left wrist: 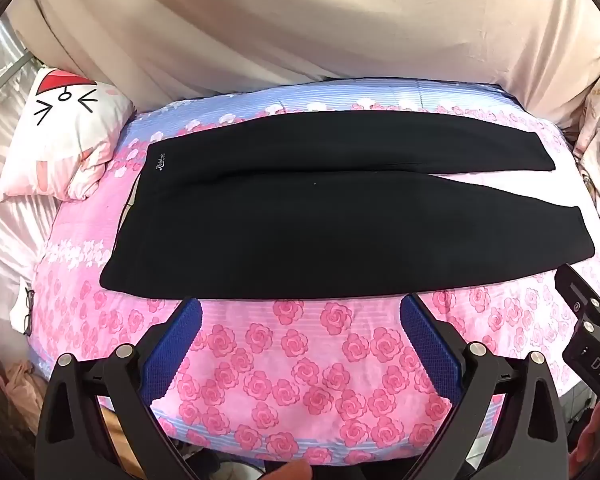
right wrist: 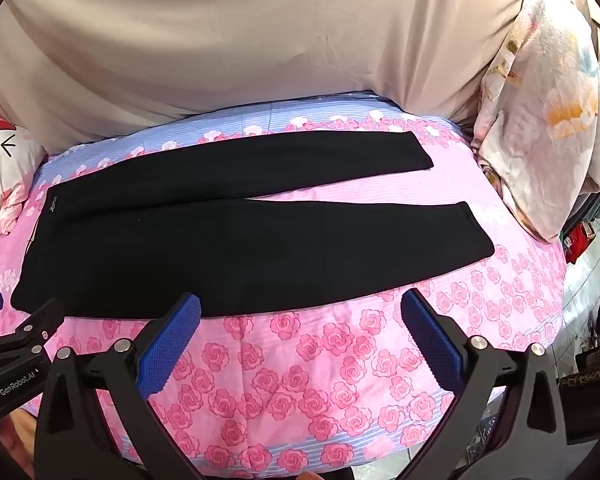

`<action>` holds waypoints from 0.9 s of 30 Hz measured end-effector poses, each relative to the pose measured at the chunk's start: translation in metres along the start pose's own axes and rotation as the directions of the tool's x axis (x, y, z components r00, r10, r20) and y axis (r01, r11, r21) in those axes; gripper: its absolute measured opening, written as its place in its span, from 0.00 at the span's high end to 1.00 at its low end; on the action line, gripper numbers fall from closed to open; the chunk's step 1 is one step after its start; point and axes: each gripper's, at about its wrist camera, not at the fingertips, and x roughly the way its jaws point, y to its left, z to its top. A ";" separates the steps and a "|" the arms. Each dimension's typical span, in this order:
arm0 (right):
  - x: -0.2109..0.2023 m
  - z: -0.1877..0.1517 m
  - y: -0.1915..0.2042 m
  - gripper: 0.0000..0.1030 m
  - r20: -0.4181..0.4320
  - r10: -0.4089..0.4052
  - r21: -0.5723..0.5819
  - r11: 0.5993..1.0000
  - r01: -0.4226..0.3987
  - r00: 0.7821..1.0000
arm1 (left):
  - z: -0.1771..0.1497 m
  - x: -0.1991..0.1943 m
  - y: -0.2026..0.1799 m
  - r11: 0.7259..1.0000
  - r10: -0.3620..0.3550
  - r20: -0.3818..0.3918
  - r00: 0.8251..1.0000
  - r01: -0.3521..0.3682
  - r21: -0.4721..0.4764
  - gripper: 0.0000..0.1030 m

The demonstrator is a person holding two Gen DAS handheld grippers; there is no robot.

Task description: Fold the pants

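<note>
Two grippers hung over the near edge of the bed, neither touching cloth. Left gripper: jaws wide apart, nothing between them, tips just short of the near hem of the pants. Right gripper: the same, jaws spread, empty, tips just beside the near leg.

Pants lay flat and unfolded, black, lengthwise across the middle of the bed, waistband toward the left edge, both legs running toward the right edge with a narrow gap opening between them at the cuffs.

Step in hand, by my reading: the approach before the first fold; nothing done yet. Next move likely calls for one gripper at the near side of the waistband, the other at the near cuff, each pinching the cloth only and not the bedspread, then carrying the near leg over the far one.

Left view alone showed the whole cat pillow at the far left corner and a pair of glasses at the left edge. Right view alone showed the bundled floral blanket at the far right corner.
</note>
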 end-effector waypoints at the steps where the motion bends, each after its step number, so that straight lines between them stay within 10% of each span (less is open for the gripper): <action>1: 0.000 0.000 0.000 0.04 0.000 0.003 0.001 1.000 -0.003 1.000 | 0.000 0.000 0.000 1.000 -0.001 0.000 1.000 0.001 0.000 0.05; 27: 0.007 0.011 0.006 0.04 -0.001 0.010 -0.003 1.000 -0.010 1.000 | 0.007 0.006 0.000 1.000 0.004 0.005 1.000 -0.004 0.009 0.05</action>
